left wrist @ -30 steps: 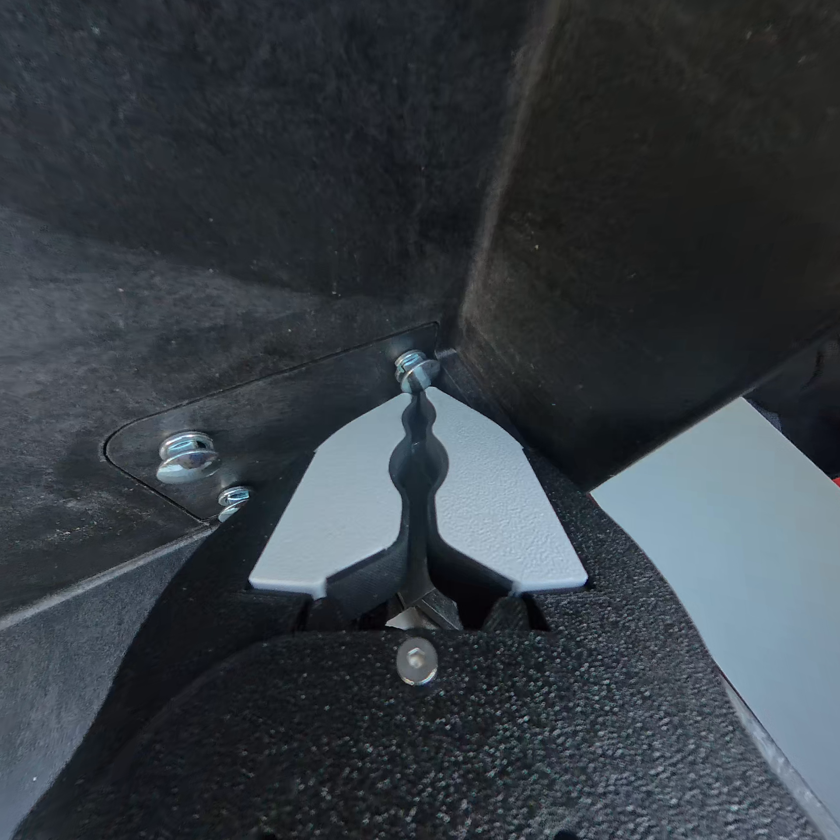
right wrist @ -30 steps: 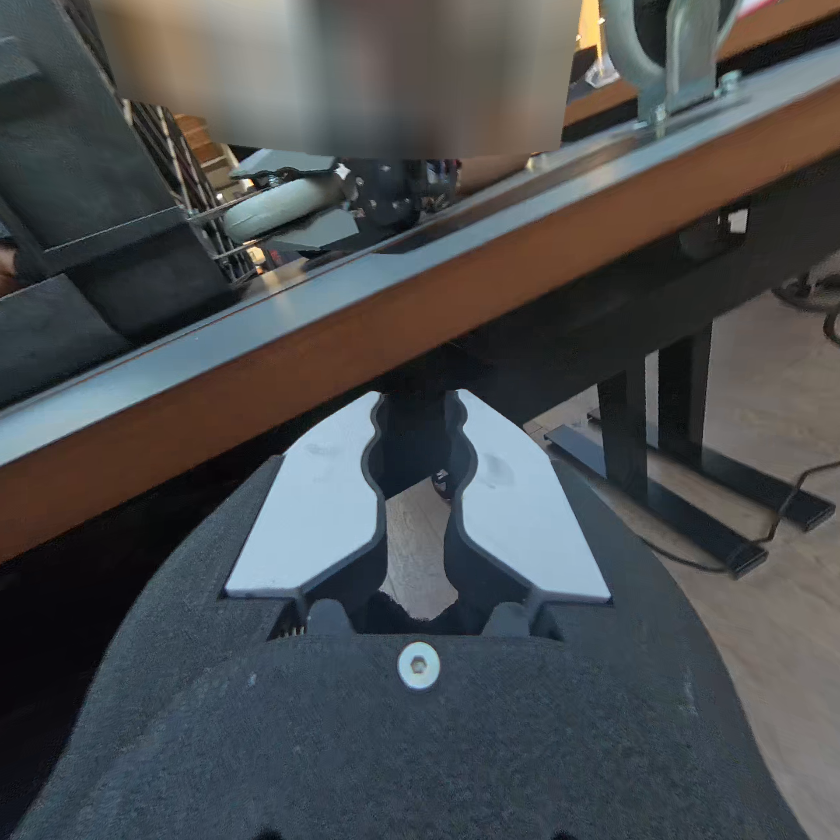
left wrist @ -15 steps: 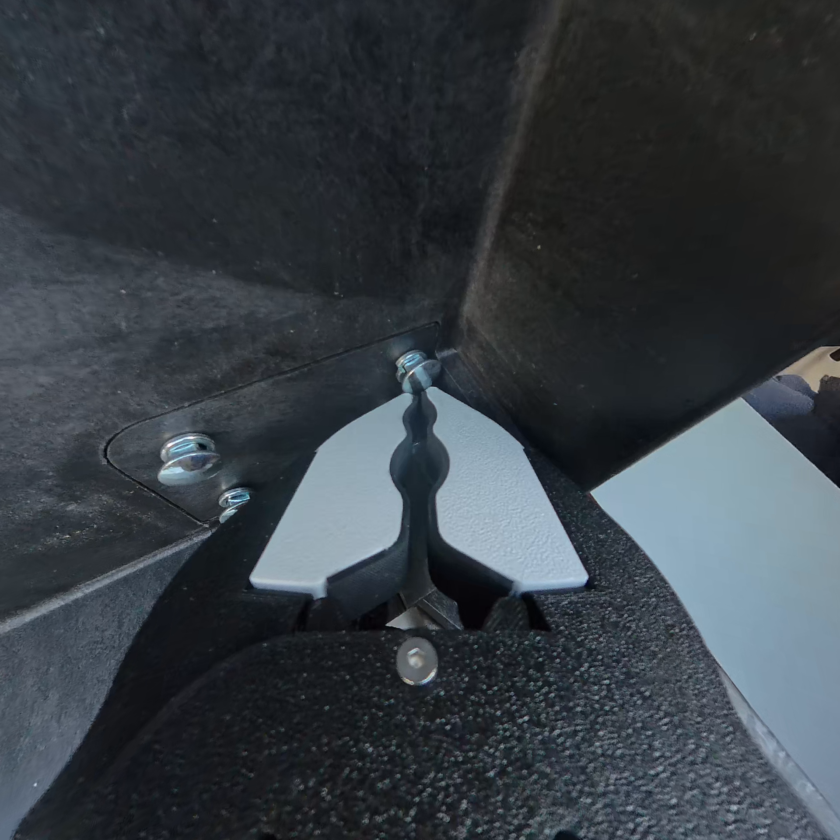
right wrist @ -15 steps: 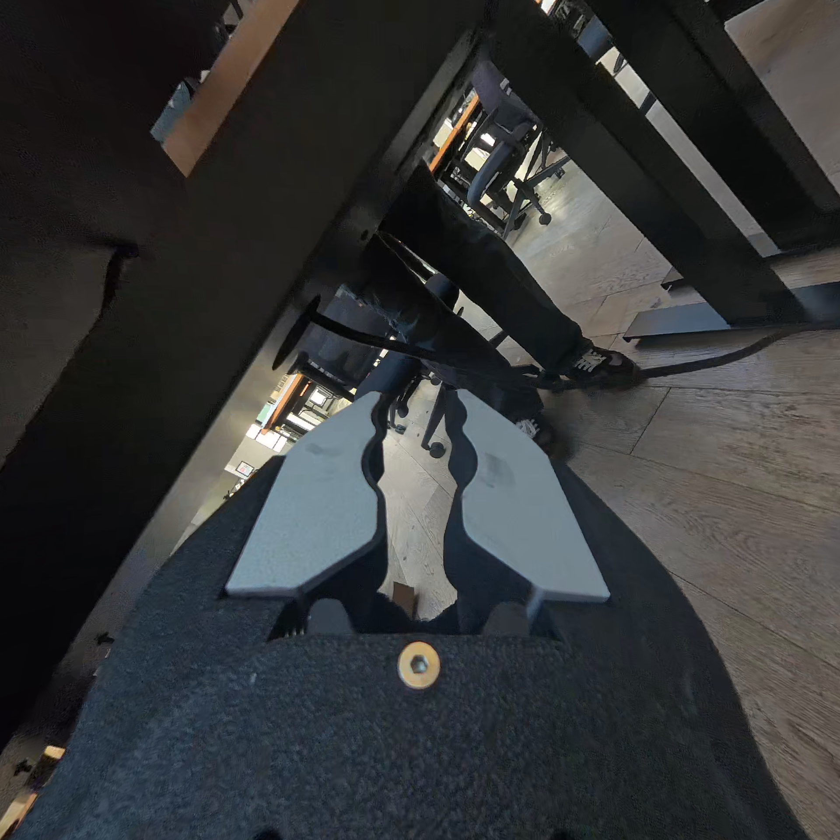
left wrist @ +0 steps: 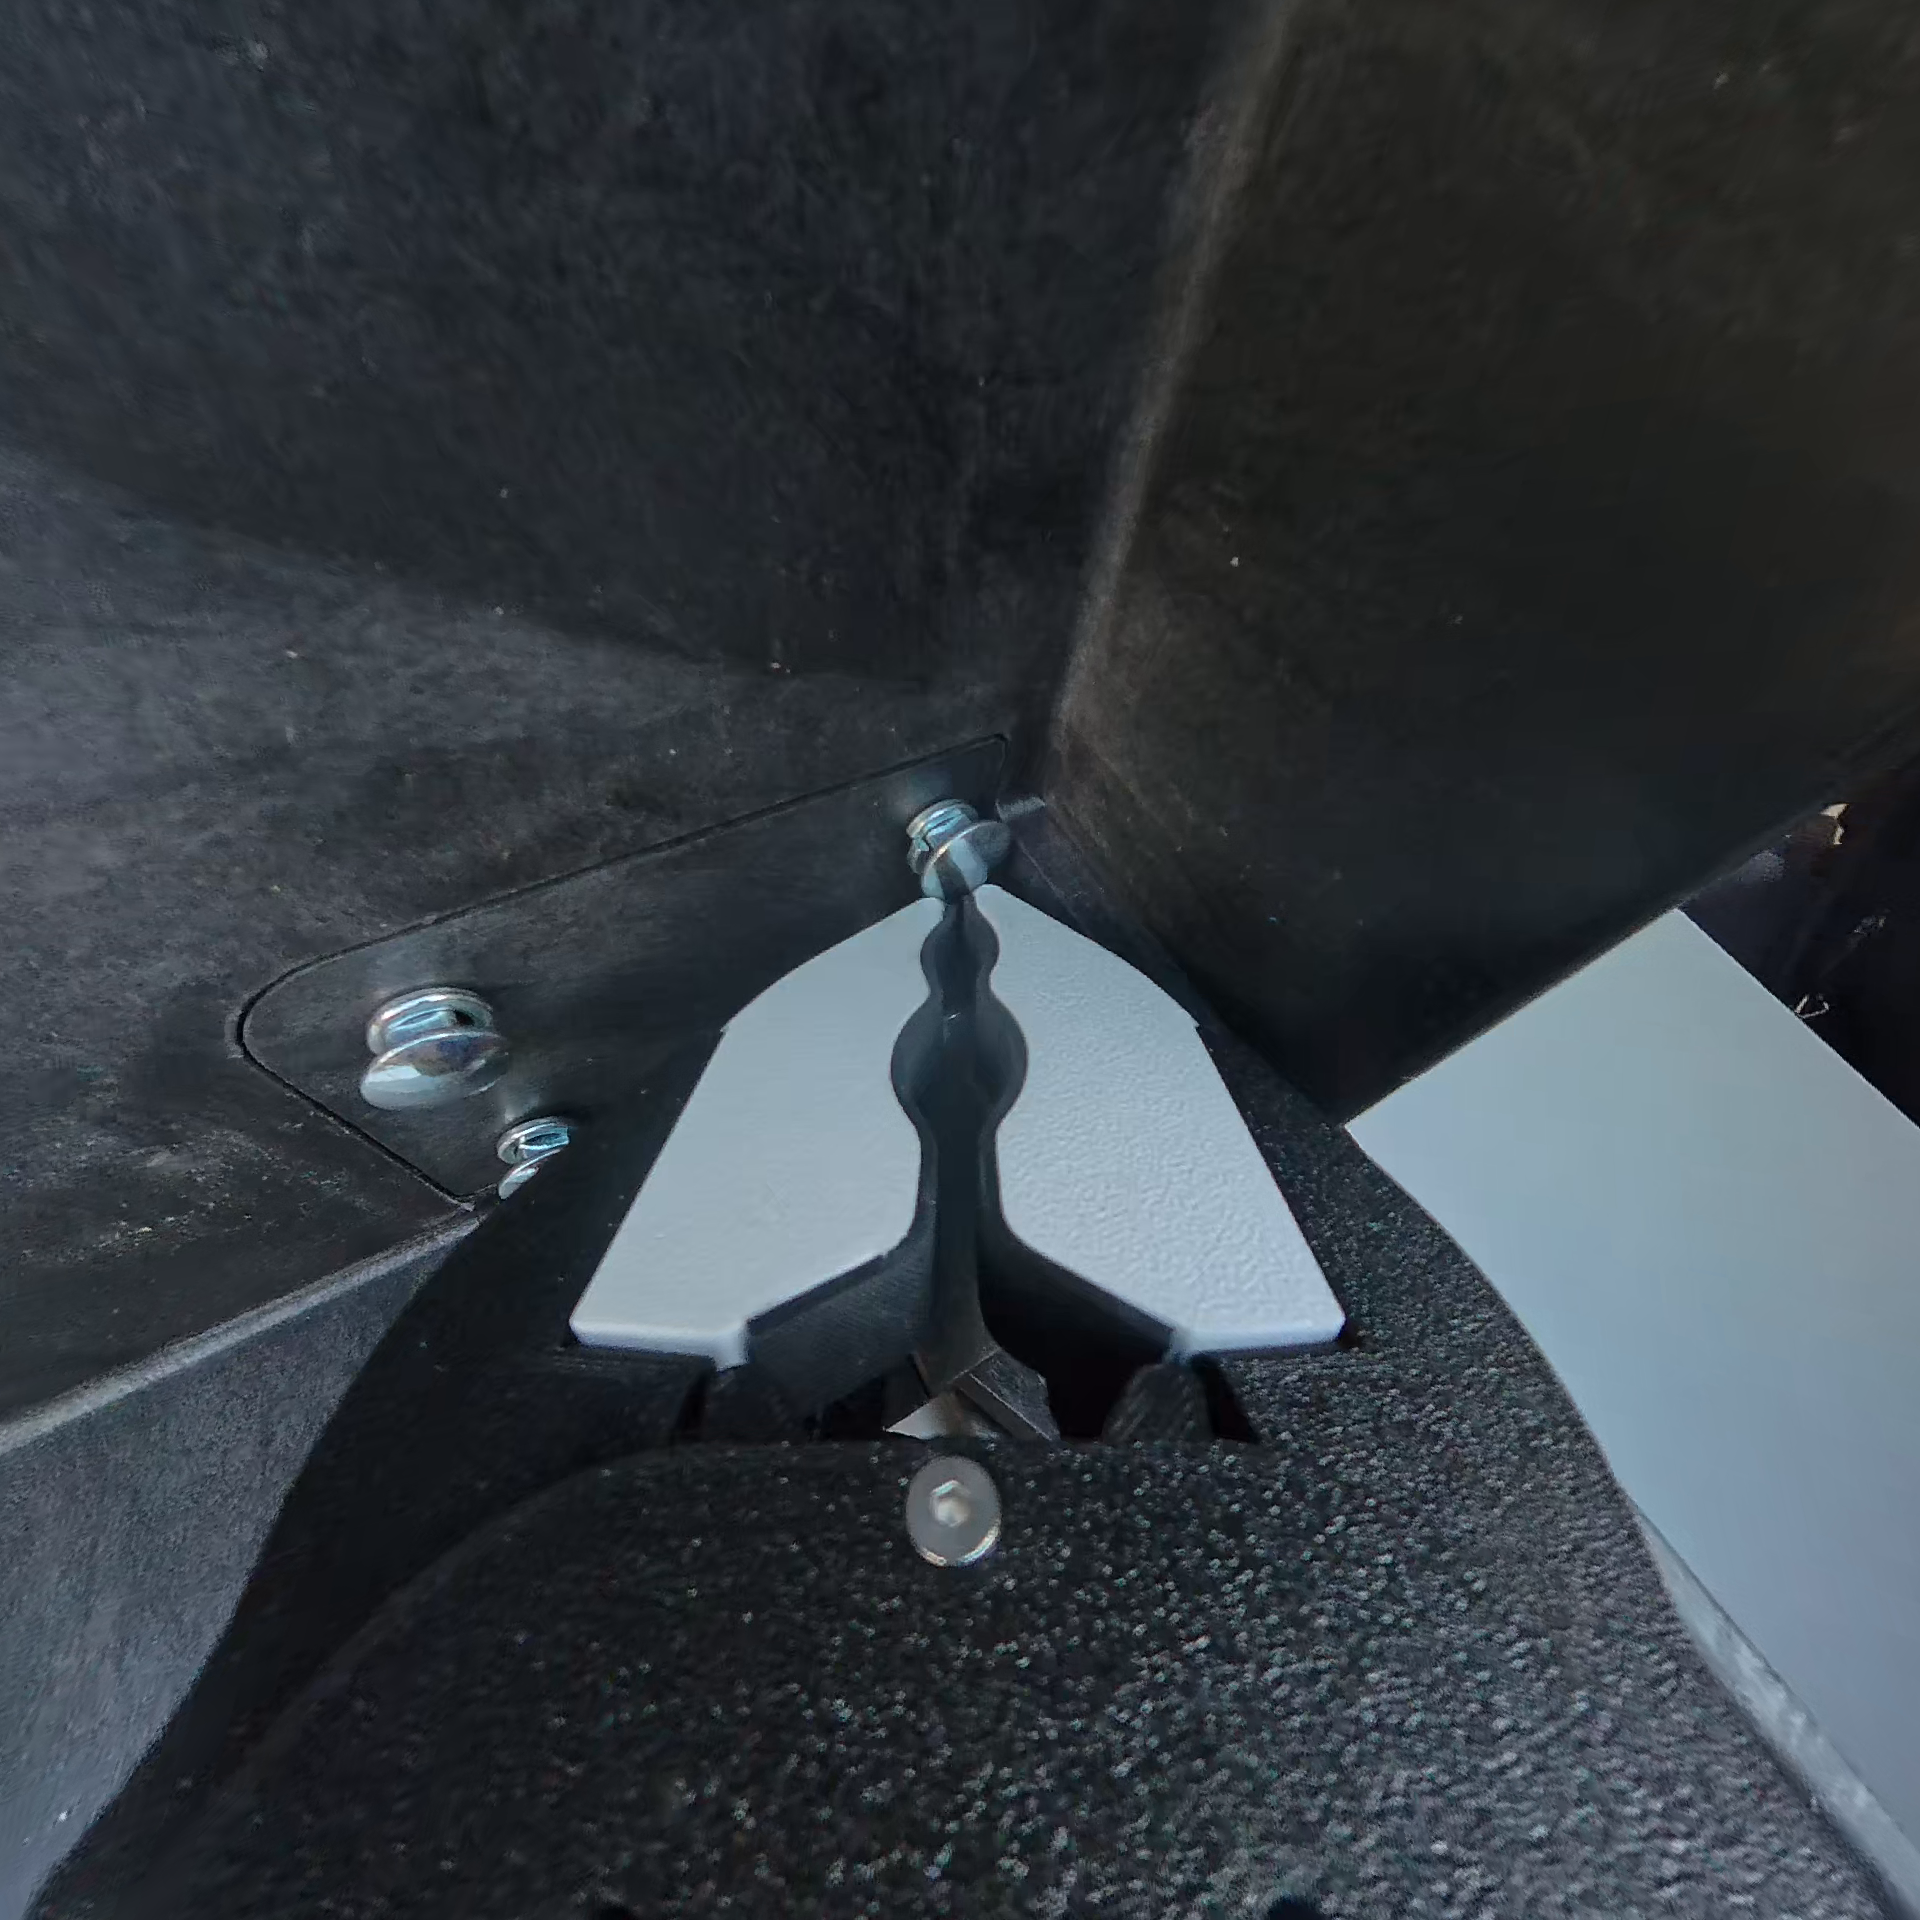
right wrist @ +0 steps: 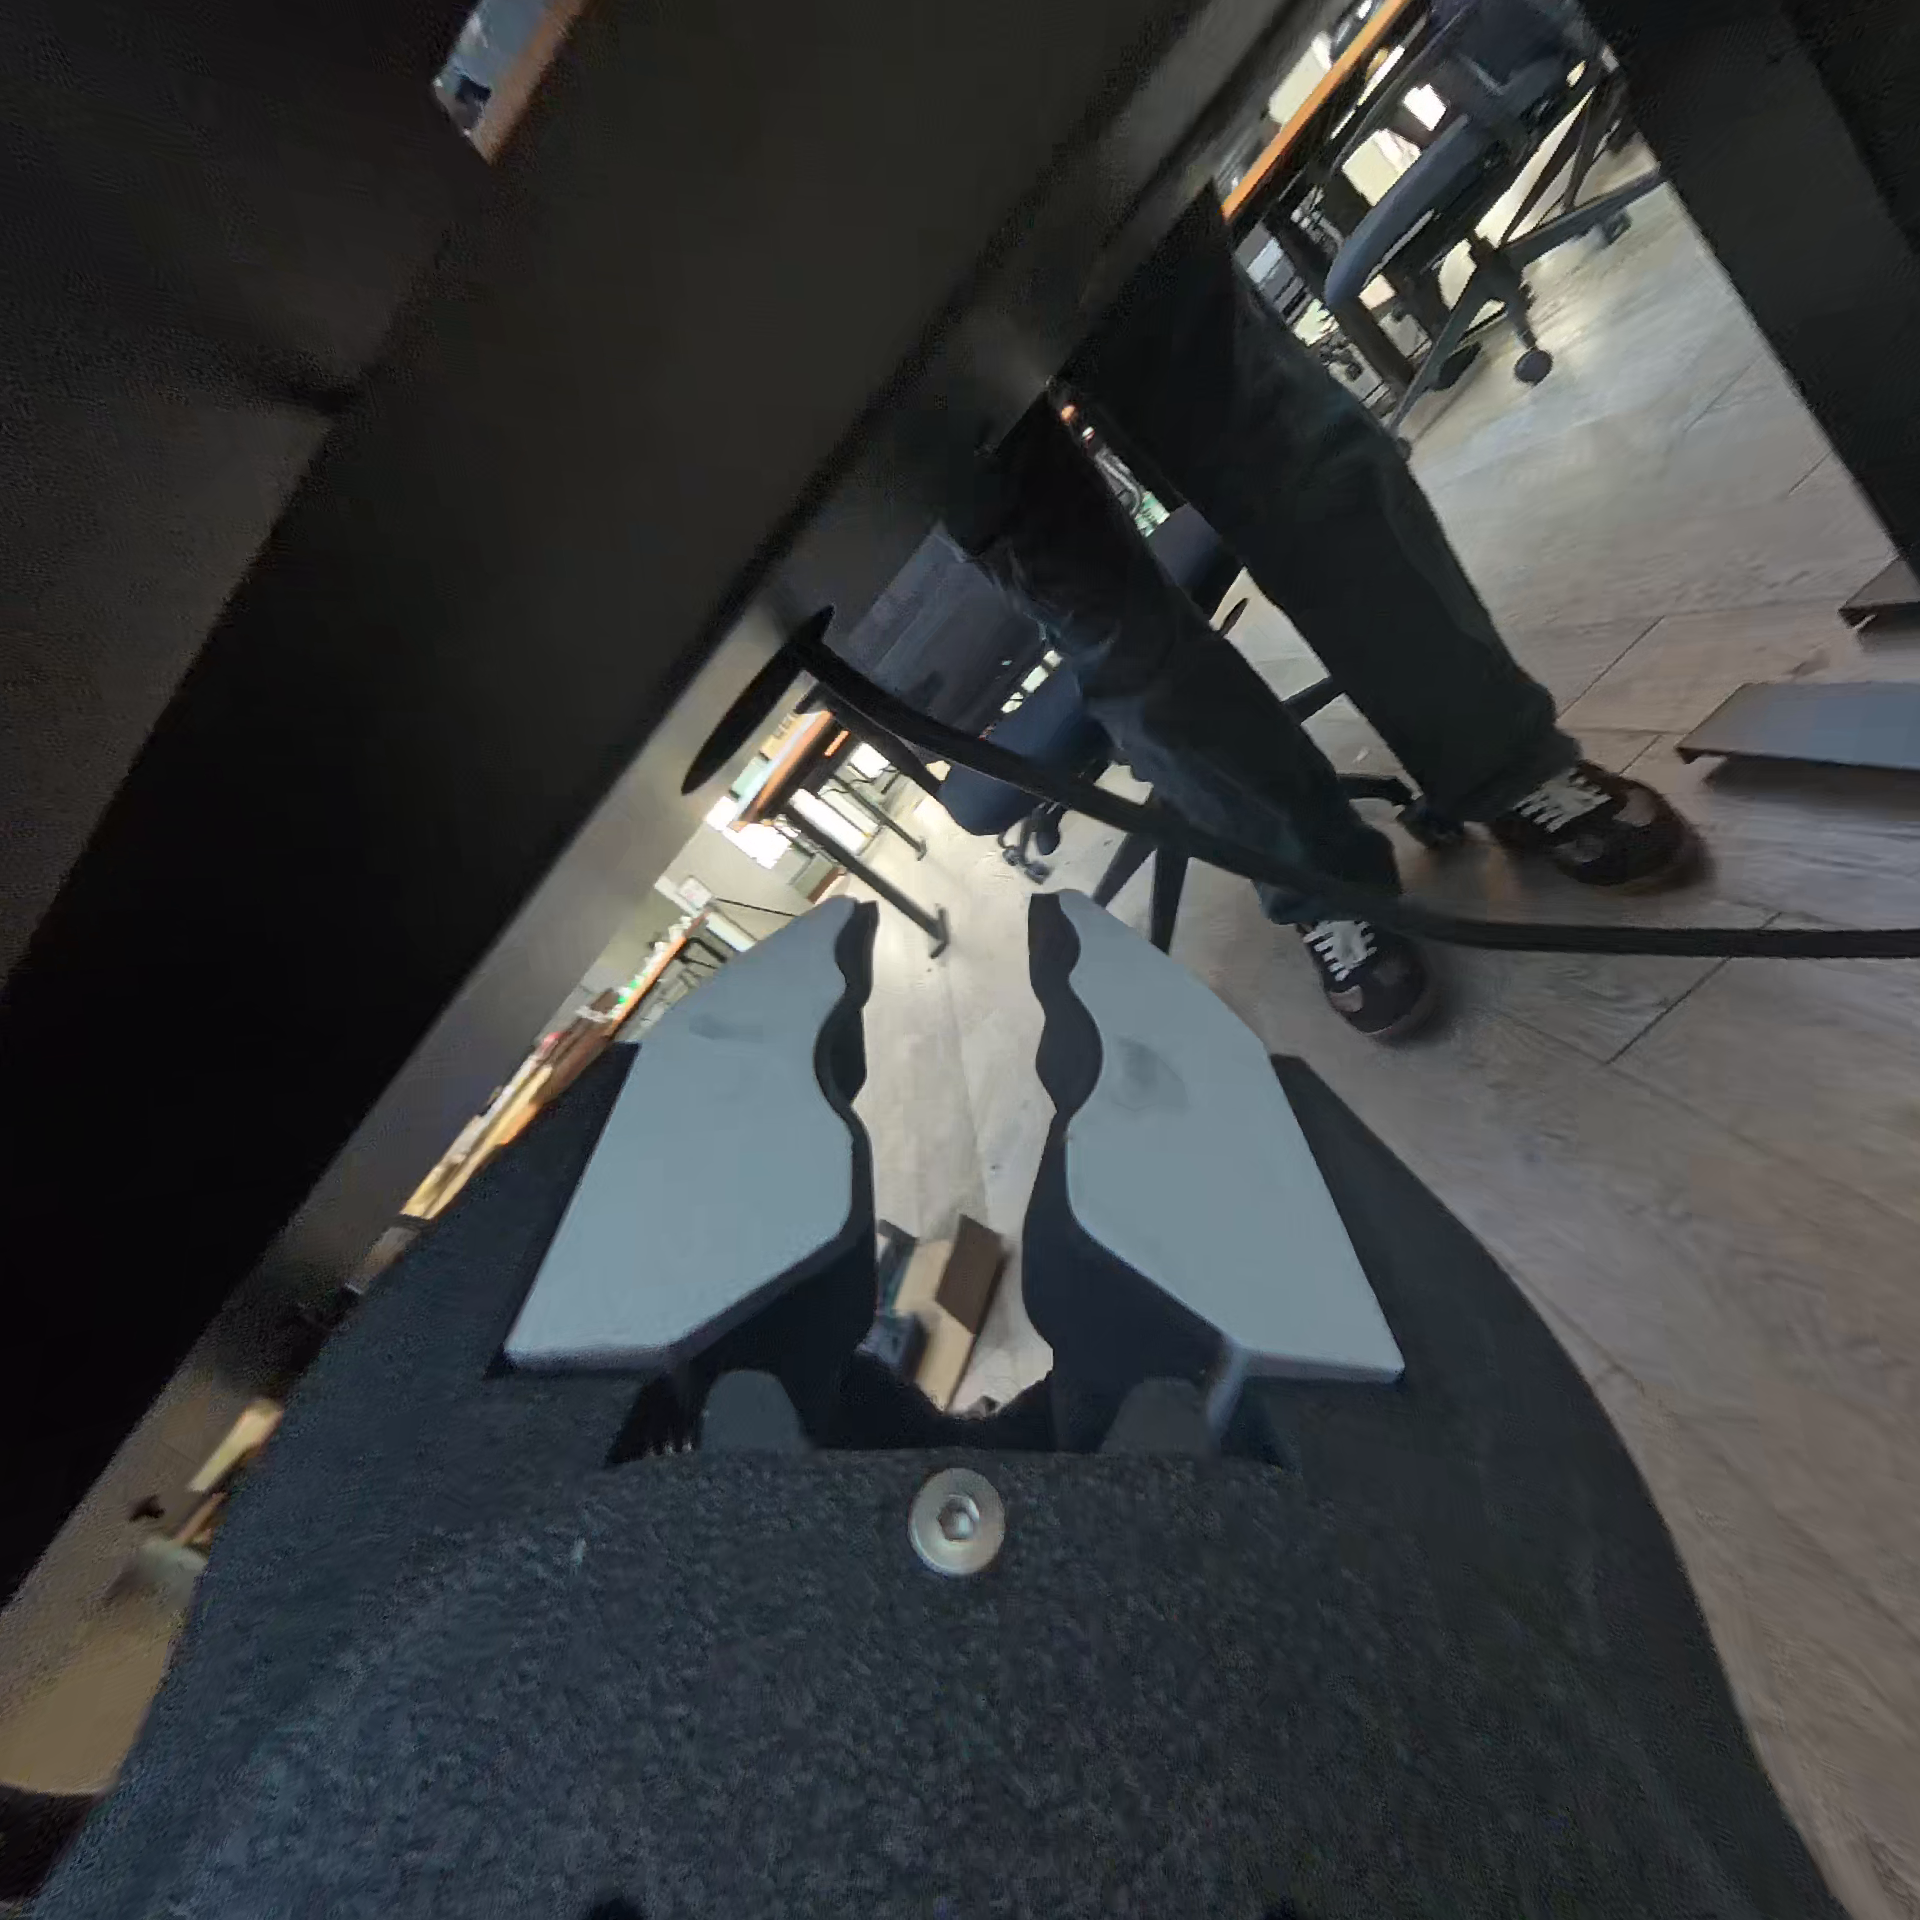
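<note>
1. The left gripper has its grey fingers pressed together with nothing between them, tips just beside a silver slotted screw at the corner of a flat black metal plate on dark felt panelling.
2. The right gripper is spread and bare, under a dark desk underside, above pale wooden floor, pointing towards a person's dark trainers.

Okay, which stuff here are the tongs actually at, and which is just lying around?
At the tongs:
- left tongs, shut, tips at a silver bolt on a black bracket plate
- right tongs, open, empty

Lying about:
- black cable
- office chair
- person's shoes
- wood floor
</note>
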### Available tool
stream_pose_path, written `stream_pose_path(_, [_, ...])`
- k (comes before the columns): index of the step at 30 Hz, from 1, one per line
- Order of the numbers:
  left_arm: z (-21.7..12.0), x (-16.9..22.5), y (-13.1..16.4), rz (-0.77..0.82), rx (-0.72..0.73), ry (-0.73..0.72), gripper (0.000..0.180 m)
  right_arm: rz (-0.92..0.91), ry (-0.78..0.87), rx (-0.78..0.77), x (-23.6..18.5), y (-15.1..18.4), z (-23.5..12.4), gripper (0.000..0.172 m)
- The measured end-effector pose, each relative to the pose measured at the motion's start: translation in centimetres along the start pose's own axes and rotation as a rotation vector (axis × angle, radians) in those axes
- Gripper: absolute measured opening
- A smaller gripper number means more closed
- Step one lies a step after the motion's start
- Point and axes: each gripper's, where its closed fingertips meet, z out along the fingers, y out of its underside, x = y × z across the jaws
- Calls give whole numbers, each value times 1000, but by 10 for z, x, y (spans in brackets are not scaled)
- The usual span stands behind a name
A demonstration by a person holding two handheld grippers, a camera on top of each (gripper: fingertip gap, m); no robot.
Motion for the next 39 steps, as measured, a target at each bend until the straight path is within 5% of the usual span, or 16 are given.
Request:
stream_pose_path(11, [0, 0, 0, -9, 3, 15, 0, 652, -581, 10, -31, 37, 69, 34])
stream_pose_path(16, [-1, 1, 0, -5, -8, 12, 0, 624, -720, -19, -50, 26, 82, 40])
stream_pose_path(19, [-1, 1, 1, -3, -12, 14, 0, 583, -716, -31, -53, 16, 88, 21])
stream_pose_path(24, [-1, 1, 1, 1, -22, 15, 0, 500, -672, -149, -54, 25, 96, 26])
stream_pose_path(27, [-1, 1, 1, 1, -22, 16, 0, 481, -709, -163, -62, 25, 98, 10])
stream_pose_path(32, [-1, 1, 1, 1, -23, 17, 0, 679, -803, 11, -35, 8, 86, 45])
stream_pose_path(39, [-1, 1, 1, -1, -25, 17, 0, 633, -914, -40, -57, -3, 81, 45])
